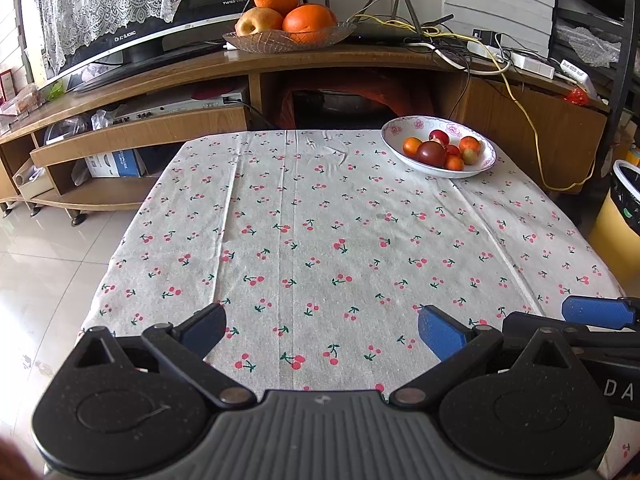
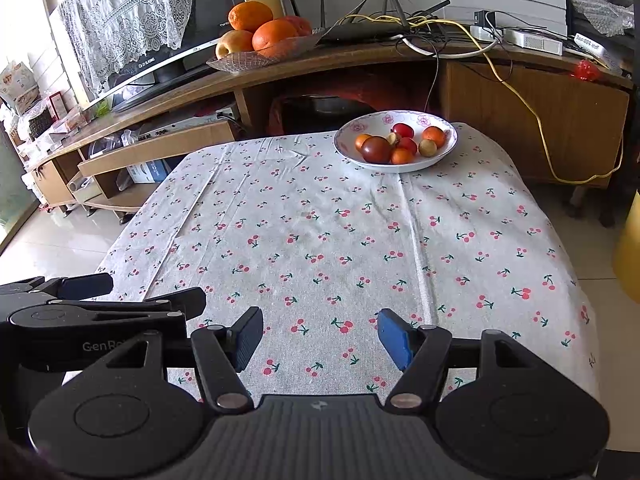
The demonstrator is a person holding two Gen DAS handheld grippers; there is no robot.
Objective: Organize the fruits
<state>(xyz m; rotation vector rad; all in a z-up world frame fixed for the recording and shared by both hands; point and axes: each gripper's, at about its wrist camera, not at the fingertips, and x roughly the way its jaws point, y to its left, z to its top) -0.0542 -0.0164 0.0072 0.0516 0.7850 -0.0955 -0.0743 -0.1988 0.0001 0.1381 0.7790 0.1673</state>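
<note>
A white flowered bowl [image 1: 486, 160] [image 2: 348, 152] stands at the far right corner of the cherry-print tablecloth [image 1: 320, 220] [image 2: 320, 232]. It holds several small fruits, among them a dark tomato [image 1: 431, 153] [image 2: 376, 149], red ones and orange ones. My left gripper [image 1: 322, 330] hovers open over the near edge of the table, nothing between its blue pads. My right gripper [image 2: 320, 338] hangs beside it, also open and empty. Each gripper shows at the edge of the other's view.
Behind the table a wooden TV stand [image 1: 280, 64] carries a glass dish [image 1: 288, 40] [image 2: 264, 58] with oranges and an apple, a TV, a router and tangled cables. A yellow bin [image 1: 620, 216] stands at the right. Tiled floor lies at the left.
</note>
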